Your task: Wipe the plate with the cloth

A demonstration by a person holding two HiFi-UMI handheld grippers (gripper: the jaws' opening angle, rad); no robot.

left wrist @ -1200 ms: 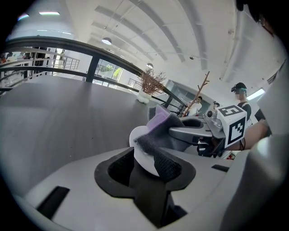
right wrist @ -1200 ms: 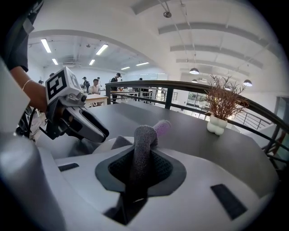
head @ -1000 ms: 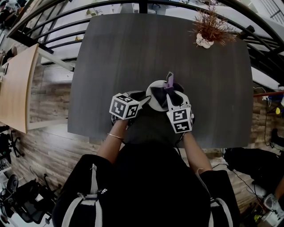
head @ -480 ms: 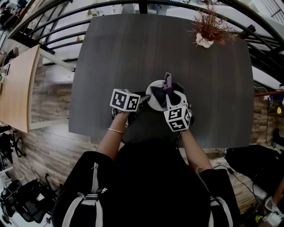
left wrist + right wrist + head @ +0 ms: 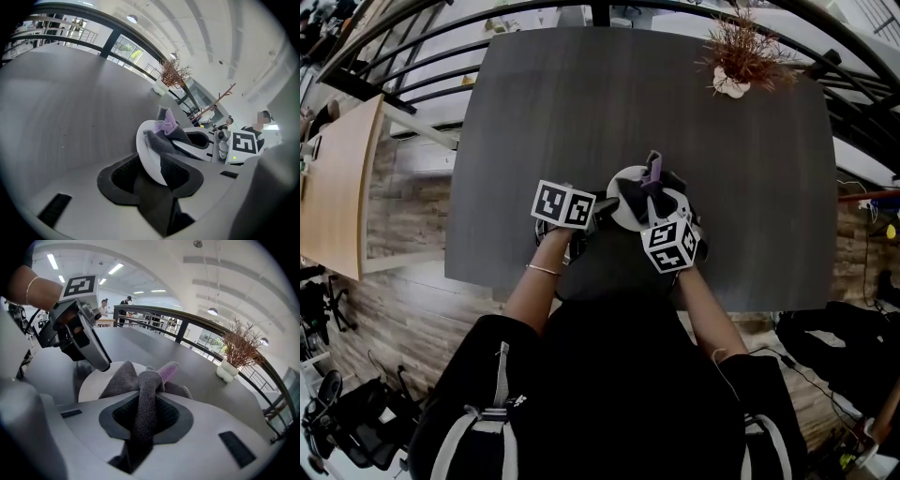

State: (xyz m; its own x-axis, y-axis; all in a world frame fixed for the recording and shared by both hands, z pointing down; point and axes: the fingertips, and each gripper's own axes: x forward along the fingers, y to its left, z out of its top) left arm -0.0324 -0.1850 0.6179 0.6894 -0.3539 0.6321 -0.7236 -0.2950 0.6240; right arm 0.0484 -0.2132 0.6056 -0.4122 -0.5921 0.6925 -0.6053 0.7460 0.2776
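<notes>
A white plate sits near the front middle of the dark table. My left gripper is shut on the plate's near left rim. A grey and purple cloth lies bunched on the plate. My right gripper is shut on the cloth, which runs up between its jaws and spreads over the plate. In the left gripper view the cloth drapes across the tilted-looking plate with the right gripper behind it.
A dried plant in a white vase stands at the table's far right corner. A railing curves behind the table. A wooden tabletop is off to the left. The person's arms and dark clothing fill the near edge.
The right gripper has moved slightly left and toward the person, dragging the cloth over the plate. The left gripper has stayed on the plate's rim.
</notes>
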